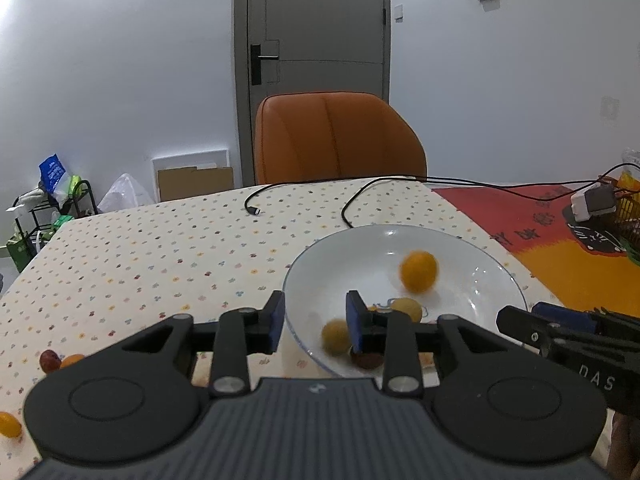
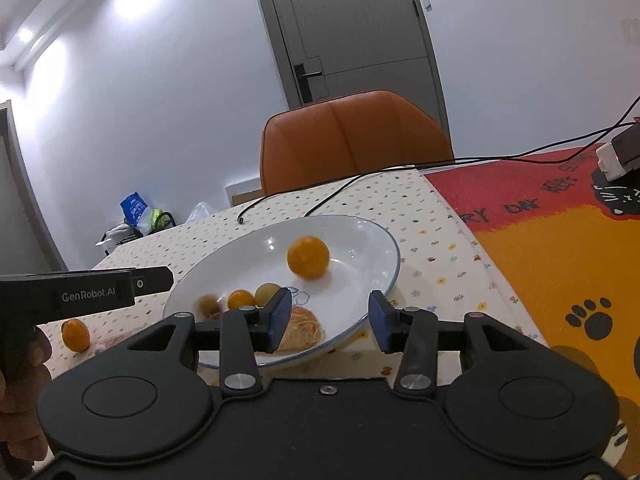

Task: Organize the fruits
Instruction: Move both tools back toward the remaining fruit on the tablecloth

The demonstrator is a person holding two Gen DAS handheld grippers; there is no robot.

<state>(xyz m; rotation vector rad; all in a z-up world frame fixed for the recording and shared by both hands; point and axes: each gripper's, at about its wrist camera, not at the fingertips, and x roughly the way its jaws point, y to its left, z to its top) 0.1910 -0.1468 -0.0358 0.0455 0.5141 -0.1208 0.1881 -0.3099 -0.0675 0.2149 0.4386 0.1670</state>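
A white plate (image 1: pixel 400 240) (image 2: pixel 360 232) sits on the dotted tablecloth. In it lie a blurred round orange fruit (image 1: pixel 419 271) (image 2: pixel 308 257), small yellowish fruits (image 1: pixel 336 338) (image 2: pixel 267 294), a small orange one (image 2: pixel 241 299), a dark red one (image 1: pixel 366 360) and a pale stringy piece (image 2: pixel 304 326). My left gripper (image 1: pixel 316 322) is open over the plate's near left rim, holding nothing. My right gripper (image 2: pixel 330 322) is open over the near right rim, also holding nothing. Loose fruits lie on the cloth to the left: a red one (image 1: pixel 49 361) and orange ones (image 1: pixel 9 424) (image 2: pixel 75 334).
An orange chair (image 1: pixel 336 140) stands behind the table, in front of a grey door. Black cables (image 1: pixel 352 204) run across the cloth to a white charger (image 1: pixel 592 202). A red and orange cat mat (image 2: pixel 560 240) covers the table's right side. A hand (image 2: pixel 20 420) holds the left gripper.
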